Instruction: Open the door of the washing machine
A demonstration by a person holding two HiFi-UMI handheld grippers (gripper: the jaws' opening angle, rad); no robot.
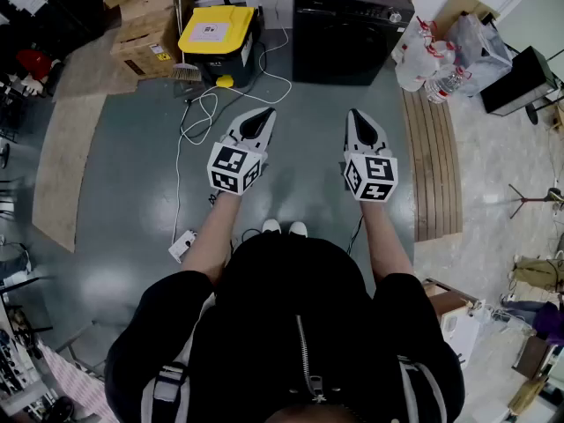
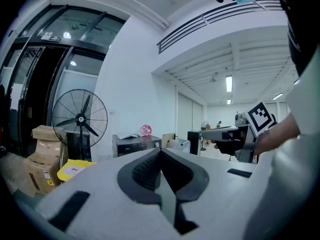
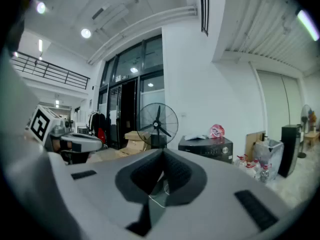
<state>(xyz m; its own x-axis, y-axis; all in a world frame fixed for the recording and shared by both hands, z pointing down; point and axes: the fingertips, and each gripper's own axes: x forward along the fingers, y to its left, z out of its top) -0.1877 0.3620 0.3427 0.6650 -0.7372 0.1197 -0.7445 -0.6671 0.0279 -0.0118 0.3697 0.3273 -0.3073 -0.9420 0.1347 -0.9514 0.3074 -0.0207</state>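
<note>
Black washing machine [image 1: 344, 33] stands well ahead of the closed, empty left tool [image 1: 263, 115] and right tool [image 1: 356, 115]. Opening it has not started. I think stepping closer comes first.

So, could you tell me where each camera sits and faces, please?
Head view: on the person's head, facing steeply down at the floor; shows arms, torso, shoes, left claw and right claw.
Left gripper view: on the left claw, facing forward along its shut jaws toward fan and washing machine; right claw at right.
Right gripper view: on the right claw, same heading; left claw at left.
Shared: all show the washing machine.
</note>
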